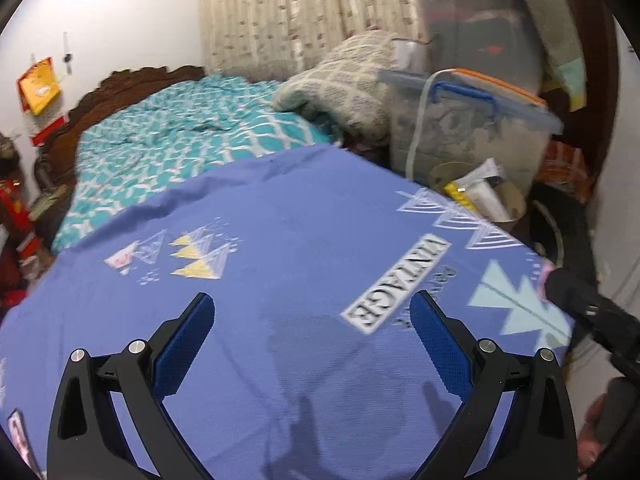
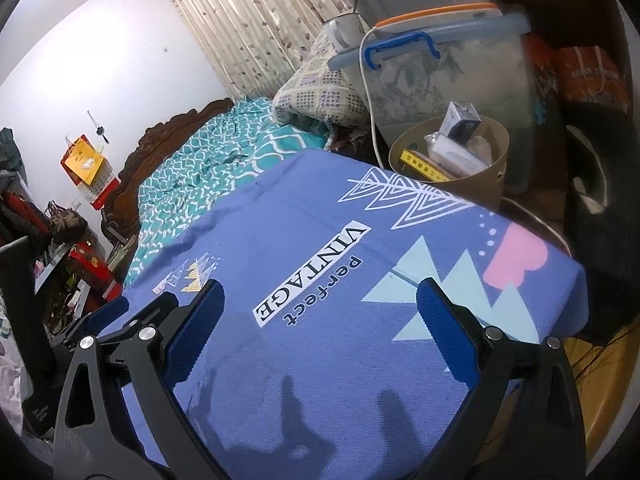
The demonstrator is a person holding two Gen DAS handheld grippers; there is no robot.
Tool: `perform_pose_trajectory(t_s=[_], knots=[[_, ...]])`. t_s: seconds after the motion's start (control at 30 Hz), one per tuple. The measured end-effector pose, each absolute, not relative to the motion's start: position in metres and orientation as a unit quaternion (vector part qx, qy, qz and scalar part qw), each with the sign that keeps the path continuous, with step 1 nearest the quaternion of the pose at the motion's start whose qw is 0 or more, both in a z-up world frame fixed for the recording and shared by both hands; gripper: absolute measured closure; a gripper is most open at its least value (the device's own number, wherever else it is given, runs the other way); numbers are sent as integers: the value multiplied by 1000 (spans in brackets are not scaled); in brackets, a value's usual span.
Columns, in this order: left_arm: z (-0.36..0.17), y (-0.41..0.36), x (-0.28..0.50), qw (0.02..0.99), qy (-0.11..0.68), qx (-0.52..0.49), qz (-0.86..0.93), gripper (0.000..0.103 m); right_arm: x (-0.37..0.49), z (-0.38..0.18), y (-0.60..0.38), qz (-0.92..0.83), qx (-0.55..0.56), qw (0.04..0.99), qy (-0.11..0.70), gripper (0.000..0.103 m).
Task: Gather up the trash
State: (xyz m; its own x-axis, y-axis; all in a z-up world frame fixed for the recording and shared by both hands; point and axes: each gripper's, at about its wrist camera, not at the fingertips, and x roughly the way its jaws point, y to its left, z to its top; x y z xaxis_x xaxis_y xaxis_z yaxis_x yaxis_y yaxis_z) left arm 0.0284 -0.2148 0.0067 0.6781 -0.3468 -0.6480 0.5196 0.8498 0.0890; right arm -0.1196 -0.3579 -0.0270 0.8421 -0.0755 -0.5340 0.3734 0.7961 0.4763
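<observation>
Both the left gripper (image 1: 312,332) and right gripper (image 2: 320,316) hover wide and empty above the blue cloth (image 2: 320,240). Ahead-right of the right gripper, the full tan bin (image 2: 496,168) could tip if nudged.

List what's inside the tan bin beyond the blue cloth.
The tan bin holds a yellow printed strip, a dark-and-clear box and pale packets. Anything beneath them is hidden.

bedroom with a white wall (image 2: 100,52), leafy curtain (image 2: 256,20) at the far side, carved wooden headboard (image 2: 168,136) and a teal bedspread (image 2: 200,172)
</observation>
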Motion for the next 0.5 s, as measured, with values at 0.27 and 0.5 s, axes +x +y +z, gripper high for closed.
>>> perform_pose_trajectory(t_s=[0.27,0.5], knots=[[13,-218,18,904,308,132,-264,9,-118,-30,-359,-126,297,911,256,7],[18,-221,9,908,290,144,-266,9,-118,-34,-358,-126,300,910,259,7]])
